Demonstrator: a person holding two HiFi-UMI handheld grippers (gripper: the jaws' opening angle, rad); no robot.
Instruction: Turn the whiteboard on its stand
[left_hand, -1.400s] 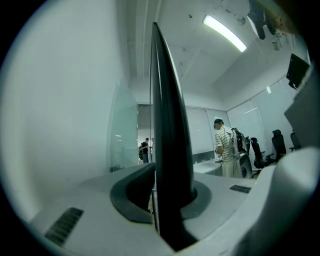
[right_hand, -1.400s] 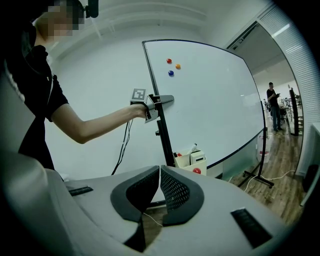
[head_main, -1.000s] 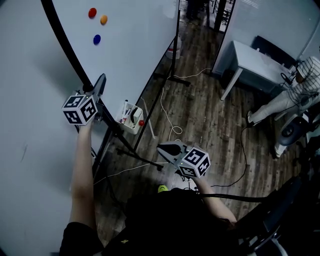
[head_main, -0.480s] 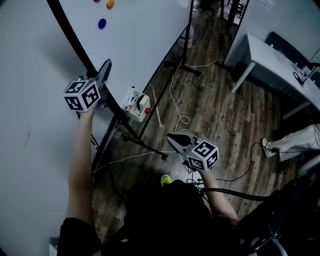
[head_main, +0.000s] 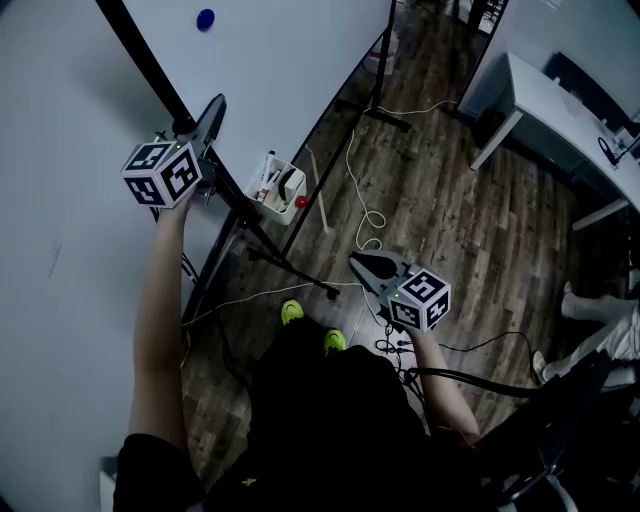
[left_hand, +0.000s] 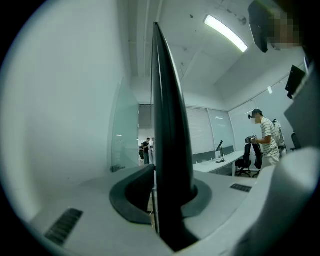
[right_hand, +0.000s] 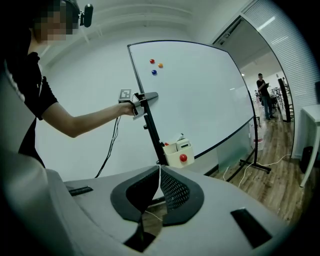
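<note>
Gripping the black edge of the whiteboard, the left gripper sits at the upper left of the head view, its jaws pinched on that rim. The board fills the frame's upper left. At lower centre, the right gripper hangs over the wood floor, jaws closed together on nothing.

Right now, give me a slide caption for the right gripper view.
The left gripper clamps the whiteboard by its edge; the right gripper, shut and empty, faces it.
</note>
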